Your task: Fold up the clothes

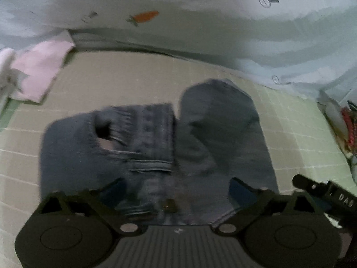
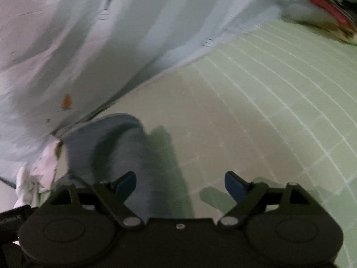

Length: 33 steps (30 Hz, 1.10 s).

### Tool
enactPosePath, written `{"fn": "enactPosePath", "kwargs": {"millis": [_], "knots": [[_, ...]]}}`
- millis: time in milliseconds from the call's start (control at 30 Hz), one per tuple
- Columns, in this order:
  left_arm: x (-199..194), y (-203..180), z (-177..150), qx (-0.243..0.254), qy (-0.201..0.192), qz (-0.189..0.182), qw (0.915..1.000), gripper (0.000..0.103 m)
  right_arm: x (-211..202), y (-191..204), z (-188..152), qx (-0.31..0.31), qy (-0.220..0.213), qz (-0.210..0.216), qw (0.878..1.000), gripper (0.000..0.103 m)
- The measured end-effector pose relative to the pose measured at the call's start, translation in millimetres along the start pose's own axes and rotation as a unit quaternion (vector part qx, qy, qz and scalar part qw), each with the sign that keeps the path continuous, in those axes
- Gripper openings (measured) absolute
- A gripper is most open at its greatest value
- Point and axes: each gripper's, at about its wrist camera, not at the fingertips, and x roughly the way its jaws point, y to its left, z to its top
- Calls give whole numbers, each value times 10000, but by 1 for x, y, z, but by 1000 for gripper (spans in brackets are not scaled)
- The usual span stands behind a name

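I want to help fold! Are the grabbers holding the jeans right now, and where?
No. The left gripper and right gripper are both open, holding nothing; the jeans lie on the green mat.

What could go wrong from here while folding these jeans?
1. The jeans lie bunched, one part doubled over; gripping now may lock in a crooked fold.
2. The right tongs hang open beside the denim, mostly over bare mat, and might close on nothing.
3. The carrot-print sheet lies close and could snag.

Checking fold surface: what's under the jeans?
The jeans lie on the green grid mat, visible all around them. Anything beneath the denim itself is covered.
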Motion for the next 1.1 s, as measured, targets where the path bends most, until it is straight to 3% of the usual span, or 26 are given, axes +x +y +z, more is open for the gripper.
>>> {"fn": "enactPosePath", "kwargs": {"millis": [67,100,333,433,467,500,533,567,600,833,1100], "knots": [[10,-7,2,-11,140,-119,9998,74,4,-6,-2,22,65,-80,9999,87],[15,-10,3,-11,217,-179,9996,71,6,-9,-3,34,97,-120,9999,87],[40,-17,11,-188,387,-285,9987,73,14,-12,-6,-16,276,-88,9996,87],[45,-25,12,-172,426,-367,9983,67,18,-12,-8,-24,374,-84,9993,87],[45,-28,11,-103,396,-176,9990,51,19,-12,-8,-21,406,-88,9991,87],[46,-31,10,-32,364,3,9993,45,20,-11,-9,-26,421,-94,9991,87],[44,-32,8,46,313,-36,9995,37,19,-11,-10,-38,419,-102,9991,87],[42,-33,6,124,261,-75,9996,24,19,-10,-10,-49,413,-109,9991,87],[40,-34,5,203,207,-112,9995,20,18,-10,-10,-58,403,-116,9991,87],[-1,-63,0,1059,-494,125,9931,17,9,-10,-12,107,218,-282,9993,87],[-72,-52,8,876,-1369,24,9867,15,-5,-2,-16,70,17,-297,9995,87]]}}
